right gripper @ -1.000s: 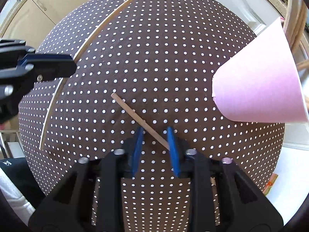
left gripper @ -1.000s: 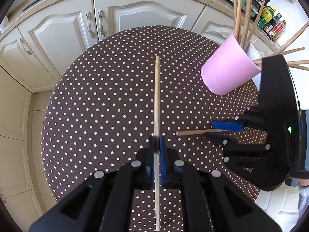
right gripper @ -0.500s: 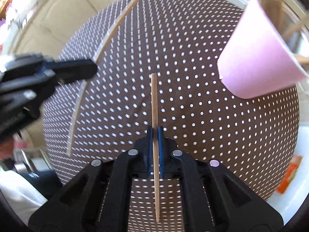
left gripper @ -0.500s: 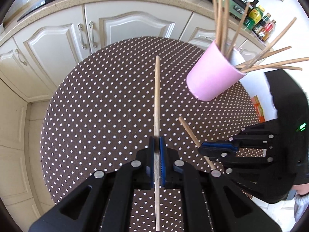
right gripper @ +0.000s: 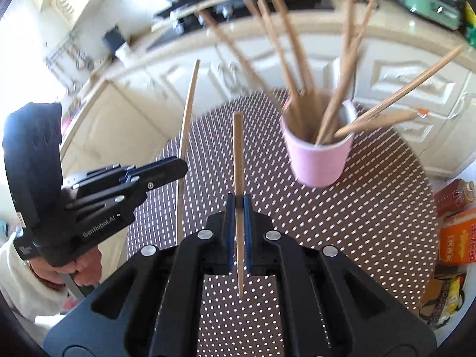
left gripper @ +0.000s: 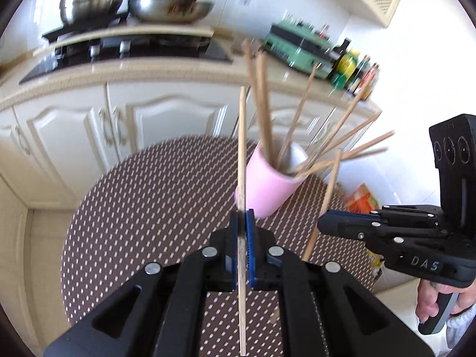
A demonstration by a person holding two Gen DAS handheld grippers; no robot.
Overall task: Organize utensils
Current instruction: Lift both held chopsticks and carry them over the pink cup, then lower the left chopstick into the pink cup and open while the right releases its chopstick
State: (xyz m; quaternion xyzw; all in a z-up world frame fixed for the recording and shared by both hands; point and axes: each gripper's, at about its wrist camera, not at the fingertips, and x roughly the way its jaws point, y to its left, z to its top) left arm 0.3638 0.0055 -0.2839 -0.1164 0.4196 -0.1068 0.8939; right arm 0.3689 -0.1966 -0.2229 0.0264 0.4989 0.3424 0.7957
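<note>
My left gripper (left gripper: 243, 223) is shut on a long wooden chopstick (left gripper: 242, 154), held upright above the dotted table (left gripper: 142, 196). My right gripper (right gripper: 239, 208) is shut on a shorter wooden chopstick (right gripper: 238, 154), also raised. The pink cup (left gripper: 267, 187) holds several chopsticks and stands just beyond both grippers; it also shows in the right wrist view (right gripper: 319, 160). The right gripper shows in the left wrist view (left gripper: 324, 226) to the right of the cup, the left gripper in the right wrist view (right gripper: 178, 168) at the left.
White cabinets (left gripper: 148, 125) and a counter with a stove, pot and pan (left gripper: 169, 9) lie behind the round table. Bottles (left gripper: 354, 71) stand on the counter at the right. Food packets (right gripper: 455, 238) lie on the floor right of the table.
Both grippers have lifted and tilted up with their chopsticks, off the table and toward the pink cup. The right gripper closed on its chopstick a second ago.
</note>
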